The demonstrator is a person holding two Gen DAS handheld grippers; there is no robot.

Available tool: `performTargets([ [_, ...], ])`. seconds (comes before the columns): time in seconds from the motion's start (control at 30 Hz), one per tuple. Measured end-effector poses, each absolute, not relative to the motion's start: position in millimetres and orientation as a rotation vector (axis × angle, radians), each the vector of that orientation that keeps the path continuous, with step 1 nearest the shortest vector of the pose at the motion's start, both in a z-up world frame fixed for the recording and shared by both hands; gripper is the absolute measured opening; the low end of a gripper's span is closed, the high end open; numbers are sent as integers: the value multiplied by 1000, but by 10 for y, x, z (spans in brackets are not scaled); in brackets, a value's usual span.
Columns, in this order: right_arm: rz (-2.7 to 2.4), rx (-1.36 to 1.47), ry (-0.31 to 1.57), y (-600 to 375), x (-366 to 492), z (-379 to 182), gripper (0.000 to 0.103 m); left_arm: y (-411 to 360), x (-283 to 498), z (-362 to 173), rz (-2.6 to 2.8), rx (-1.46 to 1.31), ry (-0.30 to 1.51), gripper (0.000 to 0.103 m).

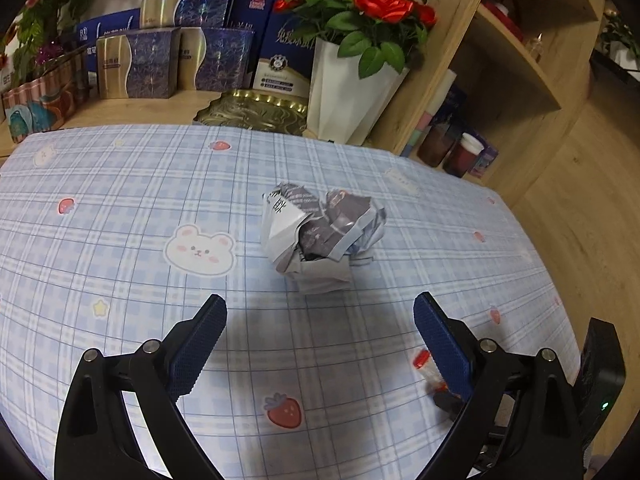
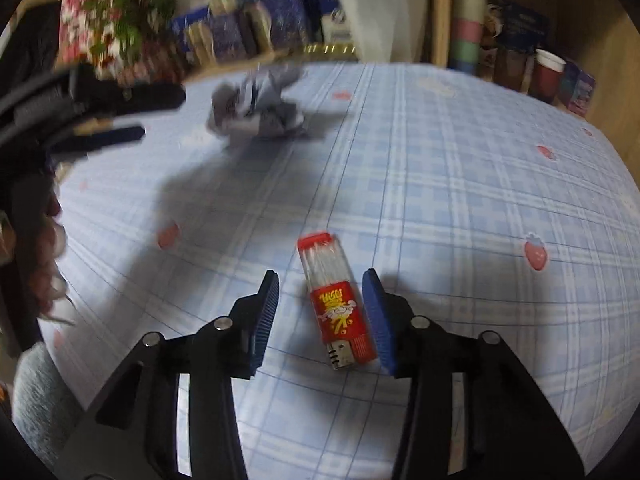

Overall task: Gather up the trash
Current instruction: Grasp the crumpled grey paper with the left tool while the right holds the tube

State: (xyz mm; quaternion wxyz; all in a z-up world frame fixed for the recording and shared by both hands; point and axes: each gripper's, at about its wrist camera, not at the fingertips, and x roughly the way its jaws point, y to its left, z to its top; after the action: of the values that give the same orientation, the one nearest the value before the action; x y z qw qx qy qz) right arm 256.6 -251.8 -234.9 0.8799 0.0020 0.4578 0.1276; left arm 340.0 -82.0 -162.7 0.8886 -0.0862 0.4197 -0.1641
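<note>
left gripper (image 1: 320, 312) released, facing crumpled paper (image 1: 320, 236); right gripper (image 2: 324, 292) released, straddling red lighter (image 2: 338, 304)

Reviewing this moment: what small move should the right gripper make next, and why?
Probably close the right gripper on the red snack packet. Its open fingers already straddle the packet lying on the checked tablecloth, the right finger close beside it, the left farther off. The left gripper is open, short of the crumpled paper ball.
</note>
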Motion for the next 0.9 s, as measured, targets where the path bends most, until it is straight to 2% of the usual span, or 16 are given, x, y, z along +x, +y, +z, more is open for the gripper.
performTargets([
  [0.03, 265, -20, 966, -2488, 2583, -2387, 44, -822, 3421, -1654, -335, -178, 878, 92],
  [0.13, 258, -89, 943, -2428, 2569, -2389, 27, -847, 3493, -1704, -332, -190, 890, 92],
  [0.43, 210, 144, 842, -2836, 2484, -2286, 27, -1133, 3858, -1758, -309, -129, 872, 96],
  [0.7, 200, 184, 811, -2908, 2449, -2250, 27, -1375, 4249, -1912, -278, -44, 897, 95],
  [0.73, 201, 183, 808, -2913, 2442, -2240, 27, -1353, 4242, -1914, -291, -48, 901, 76],
  [0.77, 202, 183, 805, -2910, 2432, -2231, 27, -1339, 4229, -1911, -298, -45, 904, 69],
  [0.9, 205, 204, 789, -2910, 2343, -2171, 27, -1244, 4036, -1870, -359, -26, 912, 60],
])
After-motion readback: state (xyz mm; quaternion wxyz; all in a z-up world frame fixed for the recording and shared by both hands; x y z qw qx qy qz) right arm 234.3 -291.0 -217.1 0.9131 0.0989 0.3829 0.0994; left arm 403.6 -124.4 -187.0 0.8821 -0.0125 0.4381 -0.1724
